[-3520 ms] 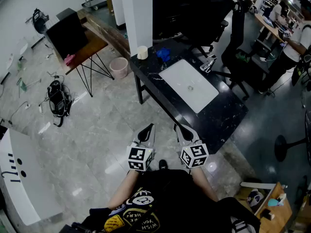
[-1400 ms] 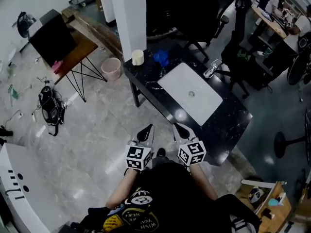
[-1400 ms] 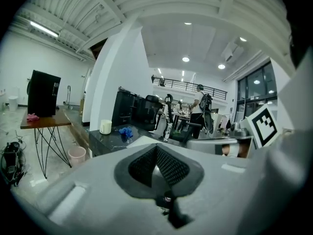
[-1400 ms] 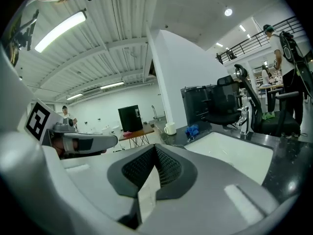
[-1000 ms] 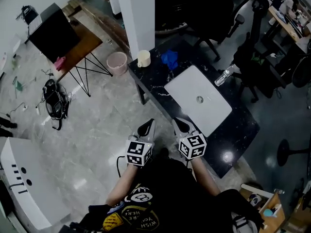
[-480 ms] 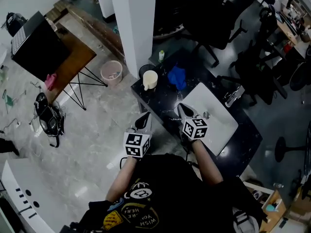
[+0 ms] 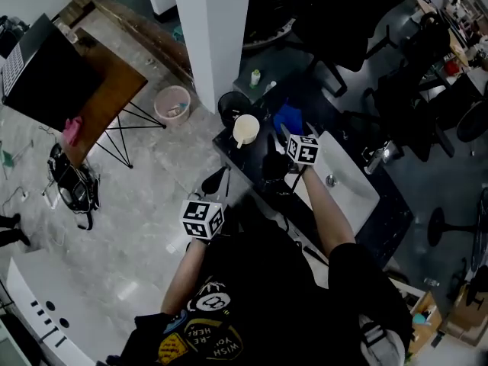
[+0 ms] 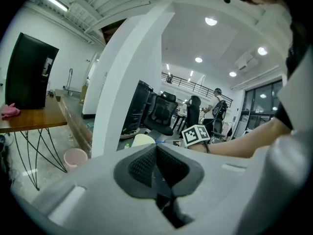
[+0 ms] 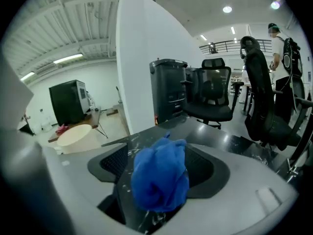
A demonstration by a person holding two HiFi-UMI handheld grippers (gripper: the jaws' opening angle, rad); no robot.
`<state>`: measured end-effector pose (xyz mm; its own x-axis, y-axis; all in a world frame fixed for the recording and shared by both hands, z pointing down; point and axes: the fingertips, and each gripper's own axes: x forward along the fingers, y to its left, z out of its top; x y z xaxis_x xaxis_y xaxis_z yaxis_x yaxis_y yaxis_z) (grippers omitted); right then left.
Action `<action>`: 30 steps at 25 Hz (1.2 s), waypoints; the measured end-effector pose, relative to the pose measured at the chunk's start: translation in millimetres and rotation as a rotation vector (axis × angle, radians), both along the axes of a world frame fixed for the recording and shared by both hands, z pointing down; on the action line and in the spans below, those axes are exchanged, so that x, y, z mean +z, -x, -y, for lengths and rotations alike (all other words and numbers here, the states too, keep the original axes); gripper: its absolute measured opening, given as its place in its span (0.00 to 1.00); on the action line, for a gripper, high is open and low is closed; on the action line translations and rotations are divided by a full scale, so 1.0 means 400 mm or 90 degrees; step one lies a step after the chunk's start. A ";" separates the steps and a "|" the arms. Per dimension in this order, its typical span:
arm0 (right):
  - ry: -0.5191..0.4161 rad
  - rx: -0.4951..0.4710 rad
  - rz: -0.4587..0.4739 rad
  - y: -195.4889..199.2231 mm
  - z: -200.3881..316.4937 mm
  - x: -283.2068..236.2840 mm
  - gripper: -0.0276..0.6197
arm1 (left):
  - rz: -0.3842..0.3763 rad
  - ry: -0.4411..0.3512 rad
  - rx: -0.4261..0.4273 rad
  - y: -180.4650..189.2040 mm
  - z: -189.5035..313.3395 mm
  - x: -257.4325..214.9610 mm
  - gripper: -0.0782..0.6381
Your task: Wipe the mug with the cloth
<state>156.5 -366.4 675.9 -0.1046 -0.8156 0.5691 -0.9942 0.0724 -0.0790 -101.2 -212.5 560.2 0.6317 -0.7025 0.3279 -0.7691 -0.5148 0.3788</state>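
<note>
A cream mug (image 7: 245, 130) stands on the black table (image 7: 255, 170), with a crumpled blue cloth (image 7: 288, 117) just to its right. My right gripper (image 7: 293, 131) reaches over the table to the cloth. In the right gripper view the cloth (image 9: 160, 180) lies between the jaws, which are opening, and the pads stand clear of it. There the mug (image 9: 74, 137) shows to the left. My left gripper (image 7: 216, 180) hangs back off the table's near edge, shut and empty, its pads (image 8: 146, 165) meeting; the mug (image 8: 143, 140) lies ahead of it.
A white pillar (image 7: 217, 36) rises behind the table. A black round container (image 7: 229, 105) and a small green bottle (image 7: 255, 77) stand by the mug. A white slab (image 7: 347, 187) lies to the right. Office chairs (image 7: 412, 105), a pink bin (image 7: 173, 105) and a wooden table (image 7: 99, 105) surround it.
The person has walked up to the black table. My right gripper has reached forward to the blue cloth and its jaws have spread. The left gripper stayed low and shut.
</note>
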 end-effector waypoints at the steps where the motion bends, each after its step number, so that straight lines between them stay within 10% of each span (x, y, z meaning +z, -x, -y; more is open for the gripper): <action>1: 0.017 0.008 -0.013 -0.019 0.023 0.021 0.60 | 0.005 0.004 -0.009 0.012 0.004 0.006 0.11; 5: 0.120 -0.030 -0.045 -0.020 0.045 0.125 0.57 | 0.018 0.023 -0.043 0.041 0.031 0.025 0.11; 9: 0.112 -0.084 -0.063 0.049 0.017 0.139 0.31 | 0.051 0.047 -0.052 0.022 0.102 0.103 0.11; 15: 0.040 -0.294 -0.022 0.203 -0.014 0.059 0.27 | 0.042 0.141 -0.098 -0.032 0.279 0.270 0.11; 21: 0.055 -0.438 -0.146 0.294 -0.014 0.070 0.27 | -0.006 0.193 -0.152 -0.046 0.379 0.353 0.11; 30: 0.027 -0.481 -0.158 0.315 -0.134 0.023 0.27 | -0.028 0.179 -0.151 -0.091 0.370 0.327 0.11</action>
